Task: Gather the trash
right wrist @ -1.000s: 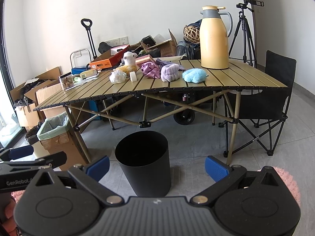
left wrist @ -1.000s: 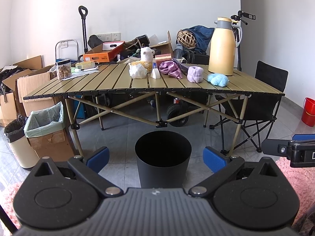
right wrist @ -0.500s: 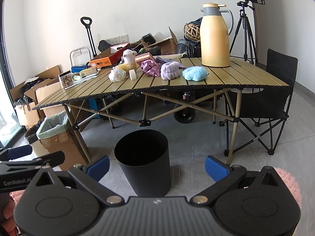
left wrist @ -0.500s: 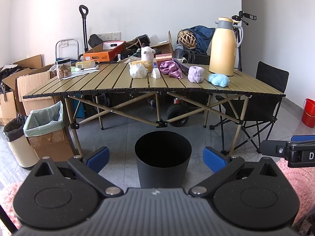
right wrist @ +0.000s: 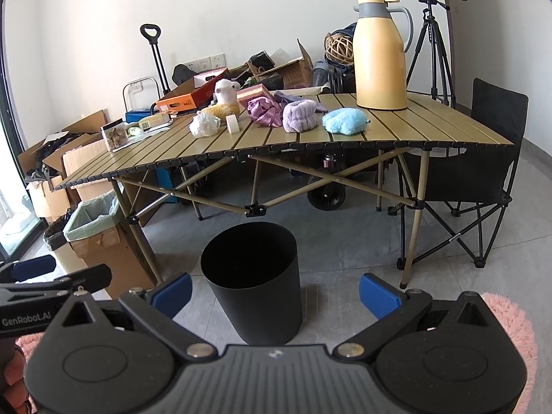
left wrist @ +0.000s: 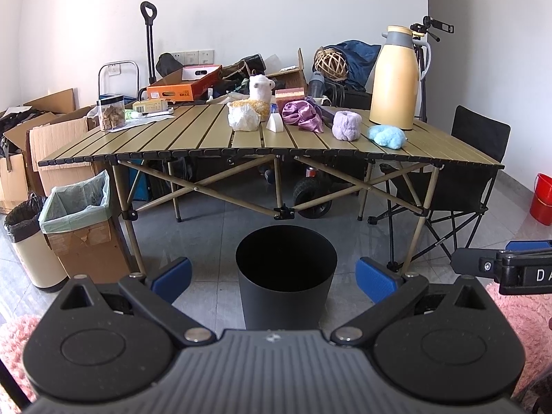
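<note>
A black waste bin point(left wrist: 286, 272) point(right wrist: 253, 281) stands empty on the floor before a slatted folding table point(left wrist: 172, 143) point(right wrist: 414, 127). On the table lie a crumpled white bag point(left wrist: 242, 119) point(right wrist: 203, 125), a small white piece point(left wrist: 275, 124) point(right wrist: 233, 124), purple cloth point(left wrist: 302, 116) point(right wrist: 264, 112), a lilac fluffy roll point(left wrist: 346, 129) point(right wrist: 299, 115) and a blue fluffy lump point(left wrist: 386, 136) point(right wrist: 345, 121). My left gripper point(left wrist: 272, 277) is open and empty, low over the bin. My right gripper point(right wrist: 274, 293) is open and empty, just right of the bin.
A tall yellow thermos point(left wrist: 395, 79) point(right wrist: 381, 55), an alpaca plush point(left wrist: 257, 98) and a snack jar point(left wrist: 111, 114) also sit on the table. A lined cardboard box point(left wrist: 79, 207), a black folding chair point(right wrist: 483, 158), a red bucket point(left wrist: 543, 198) and pink rugs point(right wrist: 514, 331) surround it.
Both grippers have drifted slightly; the table and thermos sit a little higher and nearer in the views. Both stay open and empty.
</note>
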A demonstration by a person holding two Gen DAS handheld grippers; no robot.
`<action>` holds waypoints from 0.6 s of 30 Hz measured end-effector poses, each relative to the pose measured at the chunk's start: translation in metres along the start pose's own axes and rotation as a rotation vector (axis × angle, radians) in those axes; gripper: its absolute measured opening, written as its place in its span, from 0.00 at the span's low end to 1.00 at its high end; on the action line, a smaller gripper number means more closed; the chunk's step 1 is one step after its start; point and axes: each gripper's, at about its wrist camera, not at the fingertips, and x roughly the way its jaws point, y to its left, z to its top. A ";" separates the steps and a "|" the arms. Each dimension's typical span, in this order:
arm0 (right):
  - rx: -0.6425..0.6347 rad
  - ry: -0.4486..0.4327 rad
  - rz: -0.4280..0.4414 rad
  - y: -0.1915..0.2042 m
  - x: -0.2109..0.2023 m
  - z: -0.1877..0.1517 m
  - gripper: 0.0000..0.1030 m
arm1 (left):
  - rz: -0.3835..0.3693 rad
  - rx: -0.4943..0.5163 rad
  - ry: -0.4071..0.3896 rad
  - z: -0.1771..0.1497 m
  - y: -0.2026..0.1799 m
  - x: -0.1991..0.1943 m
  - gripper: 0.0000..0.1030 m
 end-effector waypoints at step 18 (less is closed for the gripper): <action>0.020 0.008 0.014 -0.003 0.016 0.007 1.00 | 0.007 -0.013 0.019 -0.002 0.004 0.010 1.00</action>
